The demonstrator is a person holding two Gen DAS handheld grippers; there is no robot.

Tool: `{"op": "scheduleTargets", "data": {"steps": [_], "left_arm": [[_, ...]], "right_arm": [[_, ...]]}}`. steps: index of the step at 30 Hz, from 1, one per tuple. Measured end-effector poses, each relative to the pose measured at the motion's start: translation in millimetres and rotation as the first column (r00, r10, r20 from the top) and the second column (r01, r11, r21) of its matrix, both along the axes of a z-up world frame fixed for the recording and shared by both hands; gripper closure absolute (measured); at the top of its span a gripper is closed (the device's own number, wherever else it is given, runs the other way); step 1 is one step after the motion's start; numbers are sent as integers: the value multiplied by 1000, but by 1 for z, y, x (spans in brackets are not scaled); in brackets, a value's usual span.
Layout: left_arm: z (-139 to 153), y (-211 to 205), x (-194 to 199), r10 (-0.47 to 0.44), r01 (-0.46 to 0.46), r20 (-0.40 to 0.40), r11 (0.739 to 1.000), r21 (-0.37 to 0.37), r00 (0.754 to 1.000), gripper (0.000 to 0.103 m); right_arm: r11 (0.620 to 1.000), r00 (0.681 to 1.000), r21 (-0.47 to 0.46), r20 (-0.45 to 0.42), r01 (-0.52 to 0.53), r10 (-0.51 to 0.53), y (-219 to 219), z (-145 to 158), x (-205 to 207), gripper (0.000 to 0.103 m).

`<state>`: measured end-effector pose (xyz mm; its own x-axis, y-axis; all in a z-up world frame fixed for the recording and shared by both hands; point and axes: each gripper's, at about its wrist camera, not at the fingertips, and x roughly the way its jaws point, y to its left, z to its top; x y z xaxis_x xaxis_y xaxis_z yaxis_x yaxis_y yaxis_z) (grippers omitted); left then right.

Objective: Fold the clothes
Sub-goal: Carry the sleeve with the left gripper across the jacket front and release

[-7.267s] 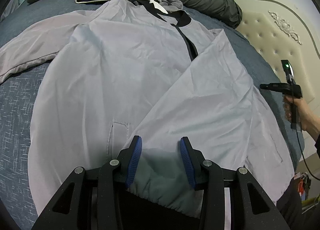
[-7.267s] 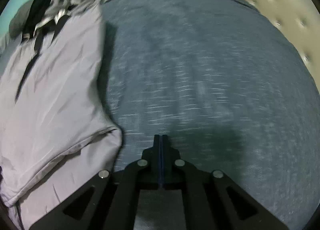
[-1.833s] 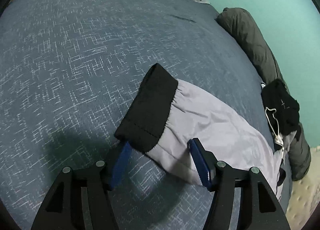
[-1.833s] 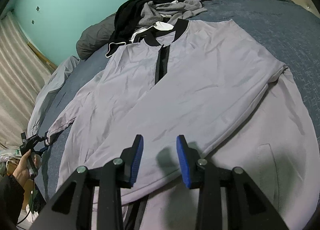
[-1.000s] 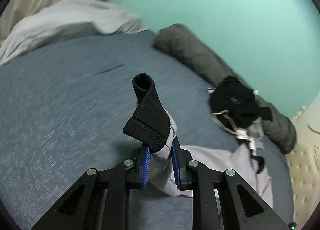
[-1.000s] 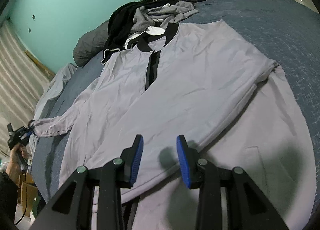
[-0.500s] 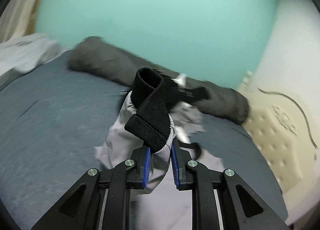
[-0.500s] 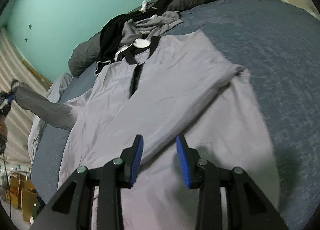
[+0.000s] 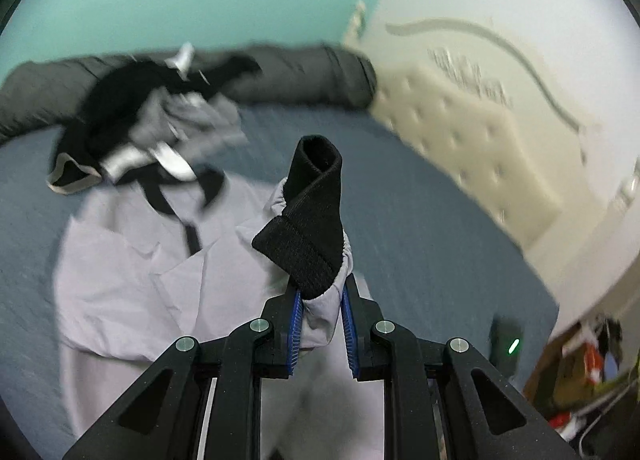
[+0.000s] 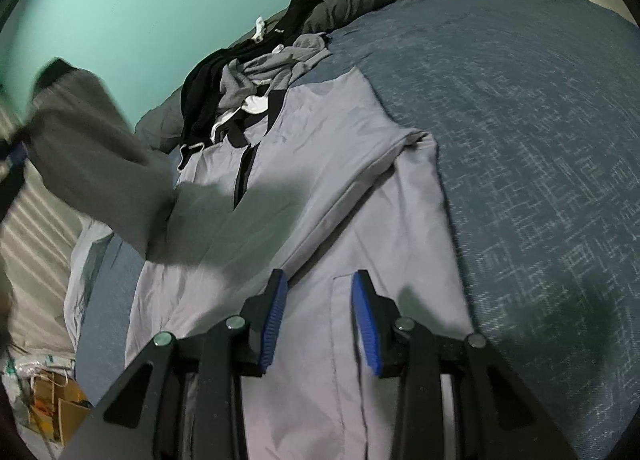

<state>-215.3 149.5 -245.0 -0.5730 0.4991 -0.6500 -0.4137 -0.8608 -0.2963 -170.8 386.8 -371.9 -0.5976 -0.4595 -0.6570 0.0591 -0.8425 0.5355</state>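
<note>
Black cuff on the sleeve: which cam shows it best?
Left wrist view. The black cuff sits sharp and centered just above the left claw, which is clamped on the grey sleeve below it. The right wrist view shows it only as a dark blur at the far left edge.

Both wrist views look down along their fingers, close above the bed [image 9: 420, 244]; both share the jacket [image 10: 328, 164] and far-edge clothes pile [image 9: 132, 116].

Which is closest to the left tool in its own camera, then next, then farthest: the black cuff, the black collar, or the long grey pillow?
1. Black cuff, sticking up just past the left tool.
2. Black collar, farther, upper left.
3. Long grey pillow, farthest, by the wall.
</note>
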Motion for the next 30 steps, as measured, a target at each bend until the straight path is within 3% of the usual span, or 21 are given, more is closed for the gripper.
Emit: {"op": "scheduleTargets", "data": {"steps": [4, 8, 9, 12, 16, 21, 30], "left_arm": [[-58, 27, 8, -16, 19, 128, 1000, -25, 992, 81], [-81, 15, 21, 0, 2, 191, 1000, -7, 982, 49], [-80, 6, 24, 9, -9, 190, 1000, -4, 982, 46], [-77, -26, 32, 48, -47, 185, 999, -7, 981, 45], [-81, -74, 40, 117, -113, 189, 993, -34, 975, 45], [-98, -133, 46, 220, -215, 224, 975, -45, 949, 45], [-119, -211, 46, 384, -370, 229, 923, -105, 894, 45]], "right_arm": [[1000, 1000, -23, 9, 15, -14, 11, 0, 1, 69], [999, 1000, -48, 25, 18, -17, 17, -3, 1, 69], [998, 999, -56, 27, 18, -16, 18, -4, 1, 69], [996, 999, -83, 31, 15, -12, 18, -5, -2, 68], [992, 999, -126, 46, 13, -7, 13, -7, -9, 59], [994, 997, -103, 77, 20, -12, 2, -11, -20, 50], [998, 988, -60, 157, 16, -6, -8, -33, -33, 50]]}}
